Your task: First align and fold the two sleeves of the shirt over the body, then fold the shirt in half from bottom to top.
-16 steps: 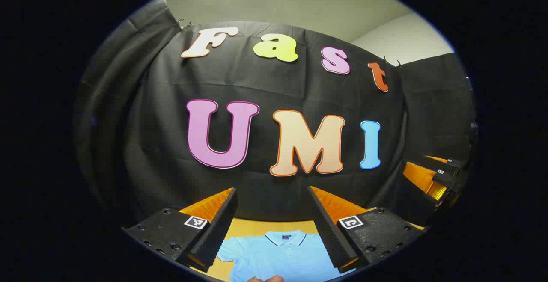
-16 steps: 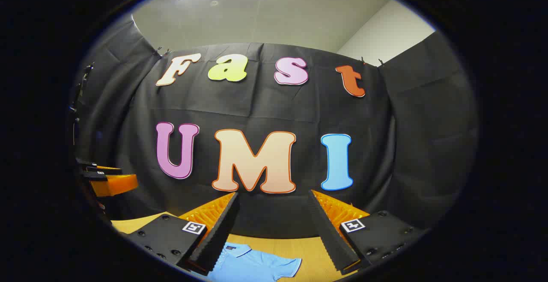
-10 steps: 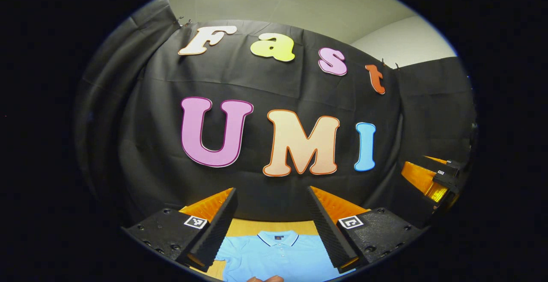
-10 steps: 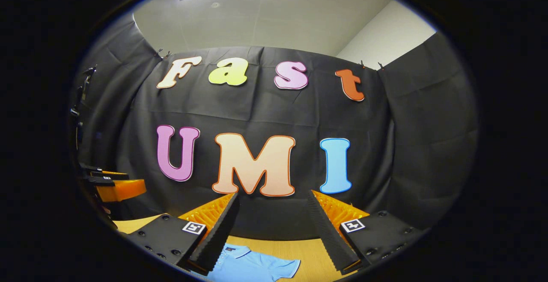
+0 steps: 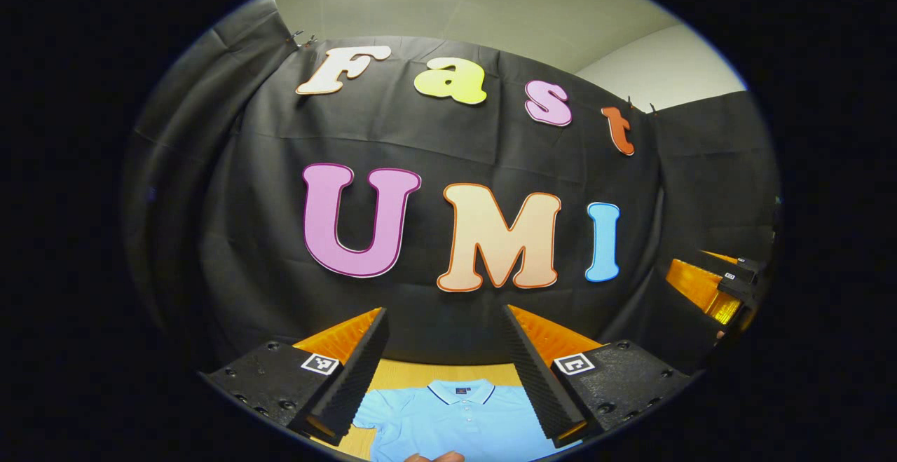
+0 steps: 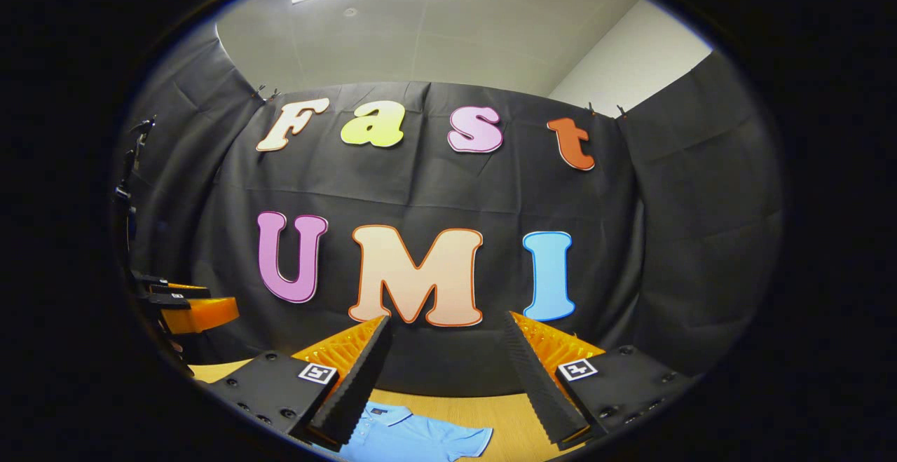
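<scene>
**Still unfolded: polo shirt waits below two raised grippers**

Overhead, the left gripper point(image 5: 443, 350) hangs with its fingers point(image 5: 354, 378) spread wide and empty, and the right gripper point(image 6: 448, 357) is likewise parted, gripping nothing. Both are held well above the wooden counter point(image 6: 504, 413) and point toward the booth's black cloth wall. Beneath them a light blue polo shirt point(image 5: 455, 420) lies flat on the counter, collar toward the wall; in the right gripper view one short sleeve point(image 6: 462, 439) is spread outward, not folded over the body. By this showing no fold has been made: both sleeves and the bottom-to-top fold remain. No containers are visible.
</scene>
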